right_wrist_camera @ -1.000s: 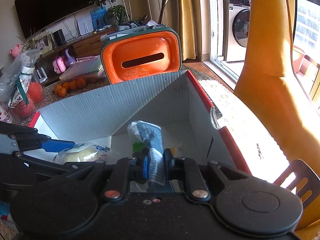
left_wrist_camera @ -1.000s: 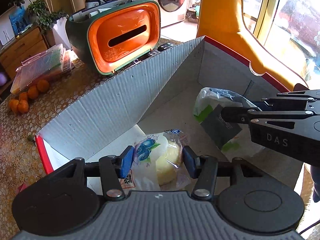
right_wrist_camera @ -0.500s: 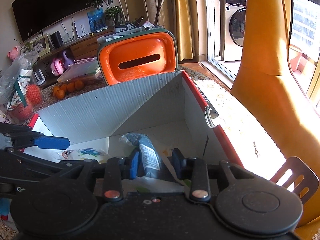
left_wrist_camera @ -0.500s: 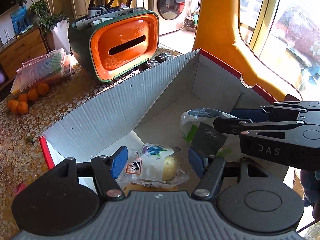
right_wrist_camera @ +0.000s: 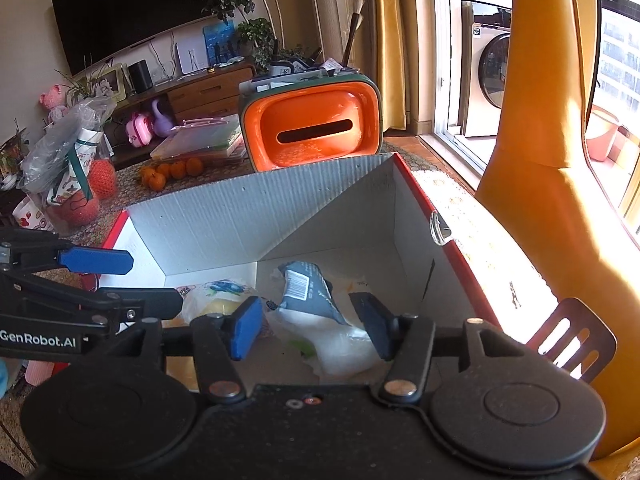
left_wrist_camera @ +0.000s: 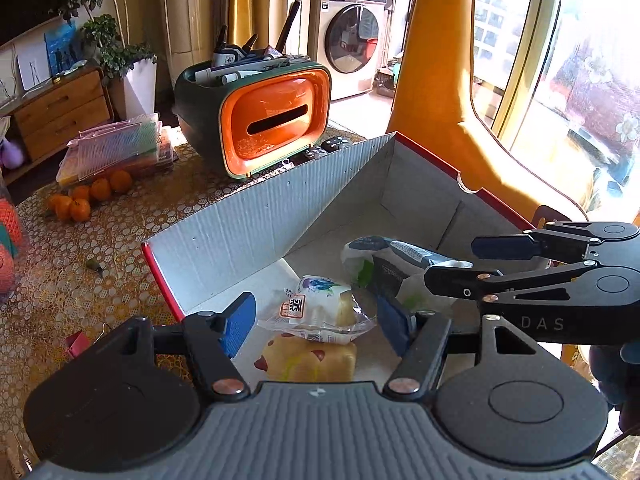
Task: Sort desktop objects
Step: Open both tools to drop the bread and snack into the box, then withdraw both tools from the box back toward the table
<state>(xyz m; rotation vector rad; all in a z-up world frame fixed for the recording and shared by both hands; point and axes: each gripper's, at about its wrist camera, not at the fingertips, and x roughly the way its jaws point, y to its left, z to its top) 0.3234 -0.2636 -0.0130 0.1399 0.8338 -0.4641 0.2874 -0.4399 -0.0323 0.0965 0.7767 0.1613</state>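
A red-rimmed cardboard box (left_wrist_camera: 256, 216) (right_wrist_camera: 224, 216) stands in front of me on the table. A clear bag with a yellow bun (left_wrist_camera: 320, 310) (right_wrist_camera: 218, 298) lies inside it on a yellow packet (left_wrist_camera: 310, 358). A grey-and-white snack bag (left_wrist_camera: 394, 258) (right_wrist_camera: 312, 300) lies beside it on the box floor. My left gripper (left_wrist_camera: 316, 326) is open and empty above the bun bag. My right gripper (right_wrist_camera: 306, 326) is open and empty above the grey bag; it also shows in the left wrist view (left_wrist_camera: 480, 260).
An orange-and-green desk organiser (left_wrist_camera: 260, 120) (right_wrist_camera: 316, 124) with pens stands behind the box. Several oranges (left_wrist_camera: 86, 198) and a stack of plastic cases (left_wrist_camera: 116, 148) lie left of it. Remote controls (left_wrist_camera: 328, 146) lie by the box's far corner. An orange chair (right_wrist_camera: 552, 184) stands right.
Both grippers opened and let go of their bags, which dropped onto the box floor. Both grippers have drawn back and up from the box.
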